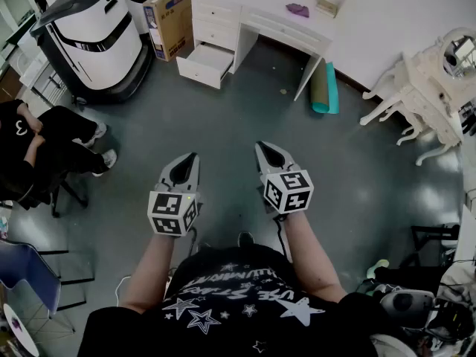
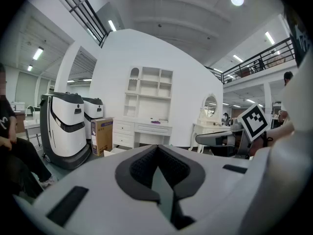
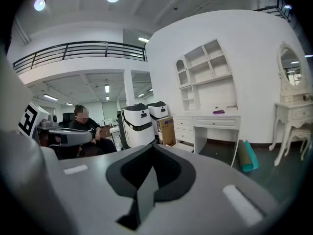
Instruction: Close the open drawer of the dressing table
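Note:
The white dressing table (image 1: pixel 245 13) stands far ahead against the wall, and its lowest left drawer (image 1: pixel 205 64) is pulled out over the floor. Both grippers hover over the grey floor well short of it, side by side and pointing at it. My left gripper (image 1: pixel 193 158) has its jaws closed together with nothing in them, and so does my right gripper (image 1: pixel 260 147). The left gripper view shows the table (image 2: pixel 146 128) small and distant beyond the shut gripper (image 2: pixel 156 149). The right gripper view shows the table (image 3: pixel 208 123) and its open drawer (image 3: pixel 185 147) past the shut gripper (image 3: pixel 152 149).
Two white service robots (image 1: pixel 93 36) and a cardboard box (image 1: pixel 169 12) stand left of the table. A rolled teal mat (image 1: pixel 326 88) leans by its right leg. An ornate white vanity (image 1: pixel 420 88) is at the right. A seated person (image 1: pixel 37 151) is at the left.

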`<state>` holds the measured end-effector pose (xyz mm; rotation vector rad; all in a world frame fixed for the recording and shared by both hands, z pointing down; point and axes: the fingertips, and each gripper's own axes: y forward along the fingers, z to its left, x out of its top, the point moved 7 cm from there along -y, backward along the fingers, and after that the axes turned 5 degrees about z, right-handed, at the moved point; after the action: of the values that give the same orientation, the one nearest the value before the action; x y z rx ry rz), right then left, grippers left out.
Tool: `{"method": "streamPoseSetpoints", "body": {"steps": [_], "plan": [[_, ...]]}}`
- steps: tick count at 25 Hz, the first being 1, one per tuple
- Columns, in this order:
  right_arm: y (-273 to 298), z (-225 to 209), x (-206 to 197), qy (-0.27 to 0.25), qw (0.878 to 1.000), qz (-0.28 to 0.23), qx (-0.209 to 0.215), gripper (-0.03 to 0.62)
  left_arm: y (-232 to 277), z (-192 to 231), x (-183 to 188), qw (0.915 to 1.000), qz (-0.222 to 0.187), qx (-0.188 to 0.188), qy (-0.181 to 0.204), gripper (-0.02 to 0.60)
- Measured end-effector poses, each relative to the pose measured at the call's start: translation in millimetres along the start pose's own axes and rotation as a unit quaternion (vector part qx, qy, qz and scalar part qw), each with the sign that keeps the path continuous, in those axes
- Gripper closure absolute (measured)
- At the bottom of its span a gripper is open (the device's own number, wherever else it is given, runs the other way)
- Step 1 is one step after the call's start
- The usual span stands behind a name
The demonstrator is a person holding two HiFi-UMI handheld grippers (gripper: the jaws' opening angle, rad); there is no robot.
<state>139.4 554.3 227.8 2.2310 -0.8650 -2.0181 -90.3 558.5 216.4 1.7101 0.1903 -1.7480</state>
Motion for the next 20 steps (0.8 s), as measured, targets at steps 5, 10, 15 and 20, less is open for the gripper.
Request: {"method": "streamPoseSetpoints", "body": {"steps": [5, 10, 15, 20], "plan": [[6, 13, -4, -0.009, 1.0, 0.013, -0.004, 0.591, -6, 12, -1, 1.0, -0.001, -0.002, 0.001, 0.572], [5, 20, 0, -0.013, 1.0, 0.01, -0.013, 0.591, -12, 17, 3, 1.0, -0.002, -0.006, -0.002, 0.572], [2, 29, -7, -0.007, 1.0, 0.016, -0.021, 0.592, -24, 23, -6, 0.9999, 0.001, -0.009, -0.005, 0.572], [-12, 31, -26, 0.063, 0.997, -0.01, -0.048, 0.591, -47, 32, -31, 0.9987, 0.004, -0.034, -0.038, 0.572]]}}
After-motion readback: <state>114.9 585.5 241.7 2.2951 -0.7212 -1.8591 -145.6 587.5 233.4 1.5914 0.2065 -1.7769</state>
